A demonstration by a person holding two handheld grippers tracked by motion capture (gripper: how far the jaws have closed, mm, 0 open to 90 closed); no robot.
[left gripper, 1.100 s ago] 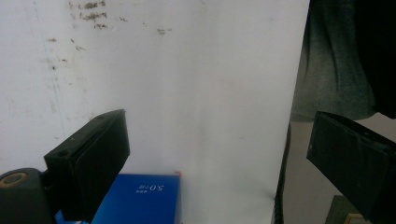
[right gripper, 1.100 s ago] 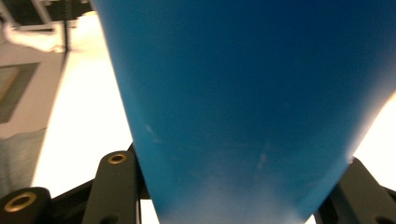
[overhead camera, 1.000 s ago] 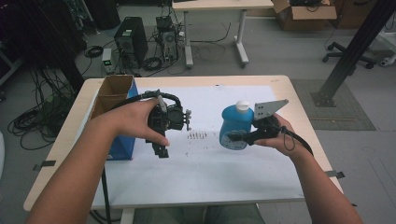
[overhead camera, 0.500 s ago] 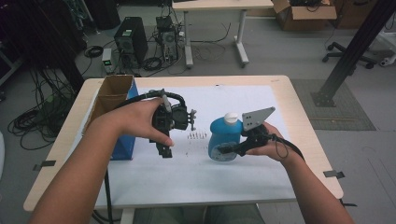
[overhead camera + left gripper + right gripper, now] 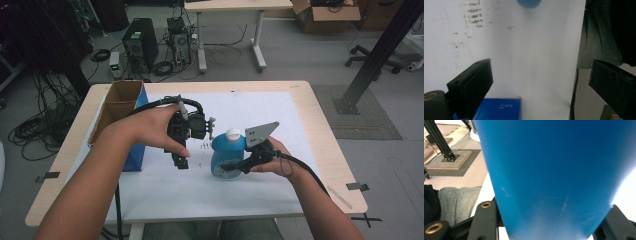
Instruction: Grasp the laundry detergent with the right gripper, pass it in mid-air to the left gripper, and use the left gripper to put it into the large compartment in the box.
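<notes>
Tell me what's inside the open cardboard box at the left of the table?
From the high view, the cardboard box shows only bare brown inner walls near its open top. Its bottom is hidden by the walls and the left hand.

I'm working in what looks like a lab or technical workroom. Past my desk [image 5: 320, 130], covered with a white sheet [image 5: 280, 115], two computer towers [image 5: 140, 42] stand on the grey floor among loose cables [image 5: 35, 125]. Farther back is another desk [image 5: 235, 5], a cardboard box [image 5: 327, 10] and an office chair base [image 5: 372, 50]. A black metal frame post [image 5: 380, 50] rises from a floor mat [image 5: 367, 112].
</notes>
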